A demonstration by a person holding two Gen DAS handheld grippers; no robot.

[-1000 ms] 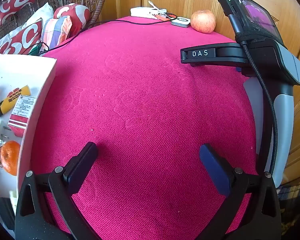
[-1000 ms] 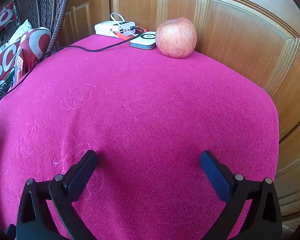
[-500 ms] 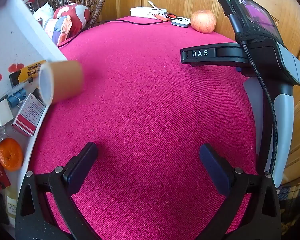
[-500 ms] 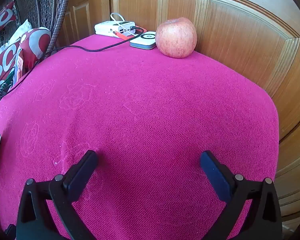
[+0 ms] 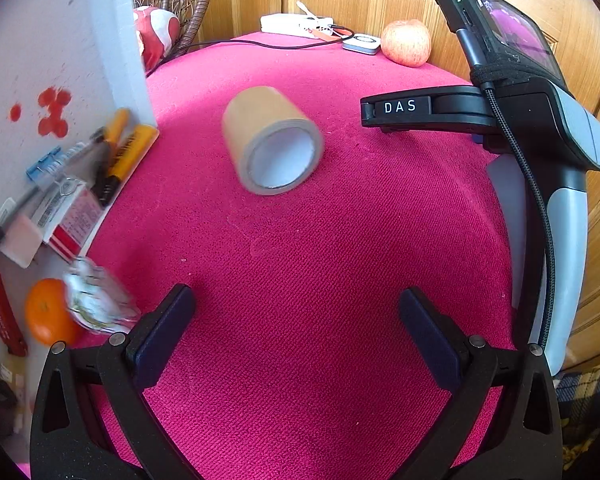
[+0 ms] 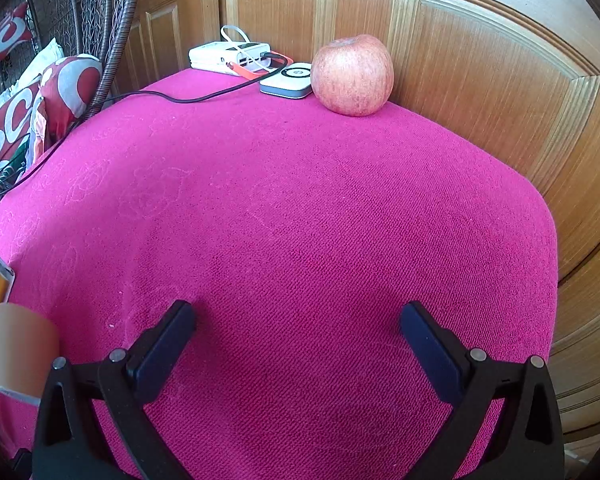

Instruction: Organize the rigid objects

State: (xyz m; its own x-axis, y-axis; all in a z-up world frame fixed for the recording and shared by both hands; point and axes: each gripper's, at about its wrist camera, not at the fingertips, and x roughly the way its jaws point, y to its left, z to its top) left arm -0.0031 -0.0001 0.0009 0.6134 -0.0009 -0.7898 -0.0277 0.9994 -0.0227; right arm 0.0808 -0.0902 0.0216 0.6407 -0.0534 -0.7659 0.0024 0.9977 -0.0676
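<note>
A brown tape roll [image 5: 272,140] lies on its side on the pink cloth [image 5: 320,260], ahead of my open, empty left gripper [image 5: 296,320]. At the left a white box [image 5: 40,60] is tipped up, and small items spill from it: yellow markers [image 5: 130,152], a red-and-white packet [image 5: 70,220], a crumpled clear wrapper [image 5: 96,300], an orange [image 5: 46,316]. My right gripper [image 6: 296,336] is open and empty above bare cloth [image 6: 300,220]; its body shows in the left wrist view [image 5: 540,128]. The tape roll [image 6: 22,352] shows blurred at its left edge.
An apple [image 6: 352,74] stands at the table's far edge against the wooden door [image 6: 480,60], beside a small white device [image 6: 288,80] and a white power bank [image 6: 230,56] with a black cable. Red-and-white cushions [image 6: 40,108] lie beyond the left edge.
The white box has tipped up further. The tape roll has rolled out to the middle of the cloth, and the small items have slid toward the cloth. Both grippers have stayed still.
</note>
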